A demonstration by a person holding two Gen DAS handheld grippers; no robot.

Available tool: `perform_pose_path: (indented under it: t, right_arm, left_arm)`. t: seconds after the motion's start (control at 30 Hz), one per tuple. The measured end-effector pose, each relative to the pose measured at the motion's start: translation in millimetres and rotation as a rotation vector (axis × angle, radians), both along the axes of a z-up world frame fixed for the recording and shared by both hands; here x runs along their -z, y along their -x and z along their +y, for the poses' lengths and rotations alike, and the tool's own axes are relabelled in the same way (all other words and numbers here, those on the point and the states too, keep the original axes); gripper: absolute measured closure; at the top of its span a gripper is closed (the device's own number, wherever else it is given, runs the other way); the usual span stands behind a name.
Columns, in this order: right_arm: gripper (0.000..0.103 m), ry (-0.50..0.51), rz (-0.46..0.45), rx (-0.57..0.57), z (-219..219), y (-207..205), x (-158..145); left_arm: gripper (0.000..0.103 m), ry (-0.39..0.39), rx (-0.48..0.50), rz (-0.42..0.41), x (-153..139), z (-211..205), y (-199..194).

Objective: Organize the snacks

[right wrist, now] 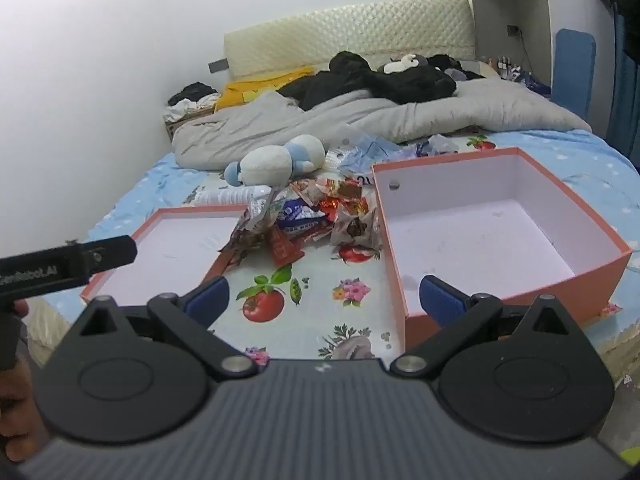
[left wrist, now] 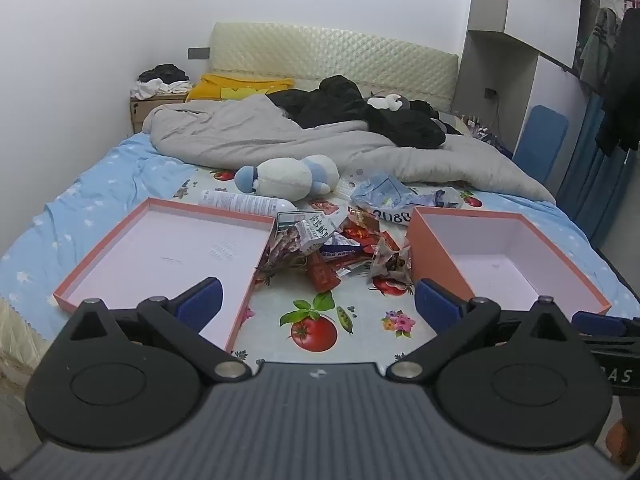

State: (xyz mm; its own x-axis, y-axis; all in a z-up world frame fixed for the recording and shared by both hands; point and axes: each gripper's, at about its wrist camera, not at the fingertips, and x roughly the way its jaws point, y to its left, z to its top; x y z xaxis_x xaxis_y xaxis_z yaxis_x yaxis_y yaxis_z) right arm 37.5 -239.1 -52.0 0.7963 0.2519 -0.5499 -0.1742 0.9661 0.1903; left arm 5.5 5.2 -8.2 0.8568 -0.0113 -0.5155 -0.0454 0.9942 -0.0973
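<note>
A pile of snack packets (left wrist: pixel 332 246) lies on the bed between a shallow pink box lid (left wrist: pixel 168 256) on the left and a deeper pink box (left wrist: pixel 508 256) on the right. Both show in the right wrist view too: the pile (right wrist: pixel 308 220), the lid (right wrist: pixel 176 248), the box (right wrist: pixel 492 232). My left gripper (left wrist: pixel 318 300) is open and empty, short of the pile above the fruit-print cloth (left wrist: pixel 316 320). My right gripper (right wrist: pixel 324 294) is open and empty, near the box's front left corner.
A white and blue plush toy (left wrist: pixel 288 178) and a white bottle (left wrist: pixel 244 202) lie behind the pile. A crumpled blue plastic bag (left wrist: pixel 388 194) sits behind the box. A grey duvet (left wrist: pixel 280 136) and dark clothes (left wrist: pixel 360 112) cover the far half of the bed.
</note>
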Motion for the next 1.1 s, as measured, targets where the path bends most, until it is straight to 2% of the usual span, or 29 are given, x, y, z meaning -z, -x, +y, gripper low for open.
perform_pose_path:
  t: [0.3, 1.1]
  right_arm:
    - [0.0, 0.01, -0.001, -0.001, 1.8, 4.0, 3.7]
    - [0.0, 0.007, 0.007, 0.011, 1.1, 5.3, 5.7]
  left_arm:
    - [0.0, 0.004, -0.017, 0.017, 6.6, 2.9, 0.8]
    - [0.0, 0.005, 0.01, 0.02, 10.0, -0.2, -2.5]
